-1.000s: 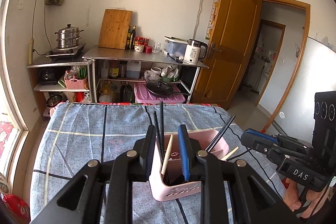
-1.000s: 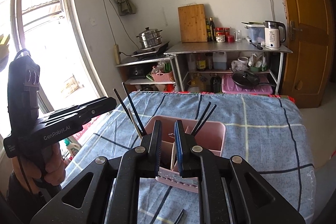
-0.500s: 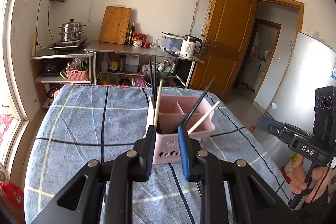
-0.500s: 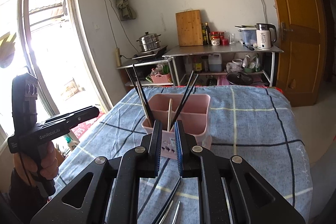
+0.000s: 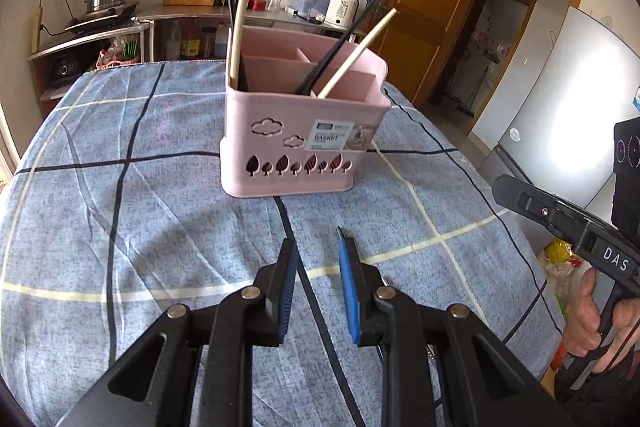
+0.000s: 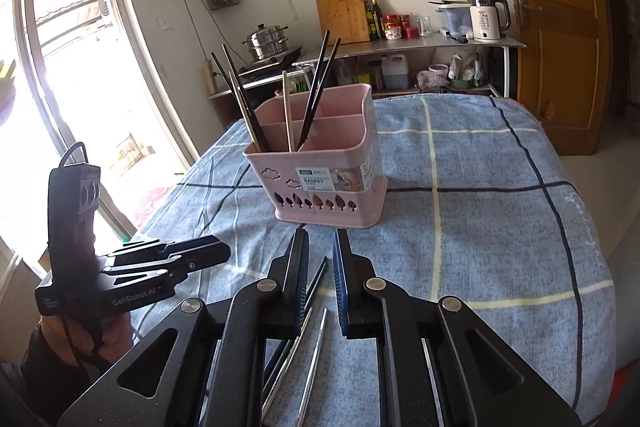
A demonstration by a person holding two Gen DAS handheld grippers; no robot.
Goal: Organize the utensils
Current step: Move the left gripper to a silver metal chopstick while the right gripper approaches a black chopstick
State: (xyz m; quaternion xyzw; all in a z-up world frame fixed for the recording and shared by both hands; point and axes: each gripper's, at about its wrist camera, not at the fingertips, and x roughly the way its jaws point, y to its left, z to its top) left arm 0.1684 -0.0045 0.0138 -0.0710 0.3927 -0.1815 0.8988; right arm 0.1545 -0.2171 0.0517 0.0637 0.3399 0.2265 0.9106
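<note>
Two metal chopsticks [image 6: 316, 339] and a dark pair [image 6: 316, 279] lying on the desk's blue checked cloth [image 5: 120, 207] beneath the right tool [image 6: 320, 239], lower ends cut off by its fingers and the frame edge. Tilted down toward the cloth, left tool [image 5: 316, 247] and right tool alike, each parted by a narrow gap and gripping nothing. Standing upright mid-desk beyond both, a pink basket [image 5: 300, 131] with black and pale chopsticks leaning in its compartments; behind, kitchen shelves, window and wooden door.

Surface: table under a blue checked cloth [image 6: 500, 211], filling the lower frame.
Centre of frame: pink utensil basket [image 6: 328, 183] stood upright on the cloth.
Bottom centre: loose chopsticks [image 6: 316, 347], dark and metal, lay on the cloth, partly hidden.
</note>
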